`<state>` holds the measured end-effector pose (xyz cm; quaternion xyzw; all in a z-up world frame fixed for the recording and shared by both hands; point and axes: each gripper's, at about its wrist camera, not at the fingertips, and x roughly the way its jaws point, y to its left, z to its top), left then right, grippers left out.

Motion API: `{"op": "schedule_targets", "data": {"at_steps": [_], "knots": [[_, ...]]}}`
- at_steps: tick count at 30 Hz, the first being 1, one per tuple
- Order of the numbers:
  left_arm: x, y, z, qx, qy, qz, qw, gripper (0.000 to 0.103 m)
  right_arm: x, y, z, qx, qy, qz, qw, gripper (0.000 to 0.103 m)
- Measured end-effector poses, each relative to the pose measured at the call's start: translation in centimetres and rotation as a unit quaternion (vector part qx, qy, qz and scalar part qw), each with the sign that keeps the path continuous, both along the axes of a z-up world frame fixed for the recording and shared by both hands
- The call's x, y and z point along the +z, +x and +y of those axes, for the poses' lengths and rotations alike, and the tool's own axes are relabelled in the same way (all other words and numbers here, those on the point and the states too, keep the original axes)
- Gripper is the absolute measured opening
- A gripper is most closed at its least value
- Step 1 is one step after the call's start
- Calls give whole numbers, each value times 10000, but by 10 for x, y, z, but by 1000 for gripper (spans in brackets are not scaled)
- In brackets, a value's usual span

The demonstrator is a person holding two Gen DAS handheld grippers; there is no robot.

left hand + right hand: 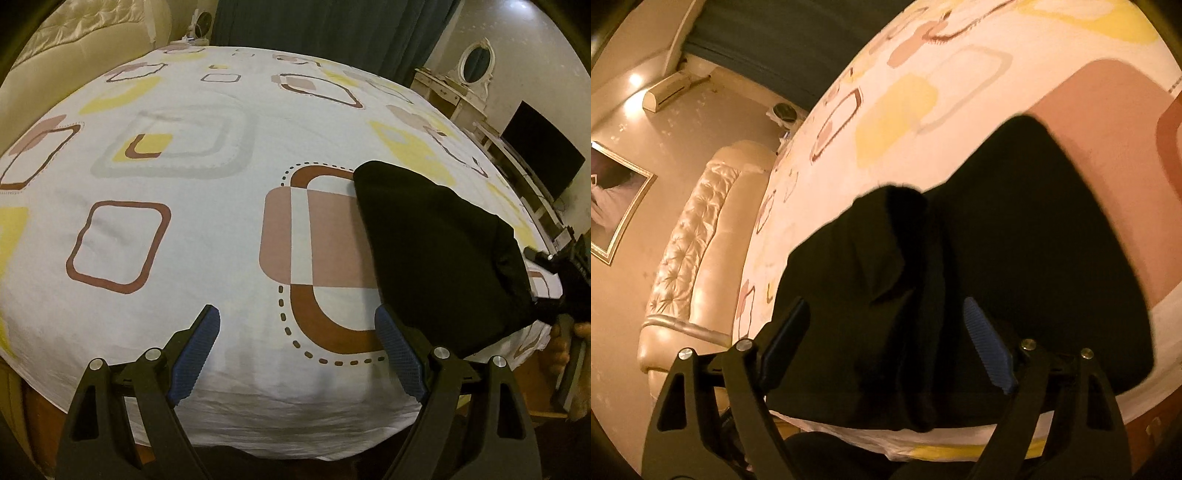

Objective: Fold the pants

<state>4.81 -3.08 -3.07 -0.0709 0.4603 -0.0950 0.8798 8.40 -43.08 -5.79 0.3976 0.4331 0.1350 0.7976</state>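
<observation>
The black pants (439, 254) lie bunched on the patterned bed sheet (207, 236) at the right. My left gripper (297, 334) is open and empty, low over the sheet, with the pants just right of its right finger. My right gripper (886, 326) is open and hovers right over the pants (960, 258), with cloth between and below its fingers; nothing is clamped. The right gripper also shows at the right edge of the left wrist view (554, 280), beside the pants.
A padded cream headboard (701, 236) bounds the bed's far side. A dressing table with an oval mirror (474, 64) and a dark monitor (543, 147) stand beyond the bed's right edge. Dark curtains (325, 26) hang behind.
</observation>
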Motion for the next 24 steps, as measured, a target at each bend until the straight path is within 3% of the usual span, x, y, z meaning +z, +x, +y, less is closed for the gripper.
{"op": "schedule_targets", "data": {"at_steps": [4, 6, 8, 11, 14, 17, 24], "knots": [[-1, 1, 3, 61, -40, 27, 10000, 85, -3, 0, 8, 80, -67, -4, 9999, 78], [-2, 1, 4, 81, -70, 52, 9999, 85, -5, 0, 11, 138, -59, 28, 9999, 70], [-2, 2, 5, 98, -94, 73, 9999, 85, -8, 1, 15, 263, -26, 109, 9996, 49], [-3, 2, 6, 110, -120, 95, 9998, 85, -11, 3, 22, 384, -187, 164, 9990, 27], [-3, 1, 6, 112, -126, 103, 9998, 85, -8, 2, 25, 393, -240, 155, 9988, 16], [-4, 1, 6, 103, -120, 110, 9998, 85, 10, 1, 30, 443, -358, -14, 9984, 14], [-5, -1, 6, 98, -139, 132, 9998, 85, 82, -9, 23, 527, -454, -861, 9939, 12]]}}
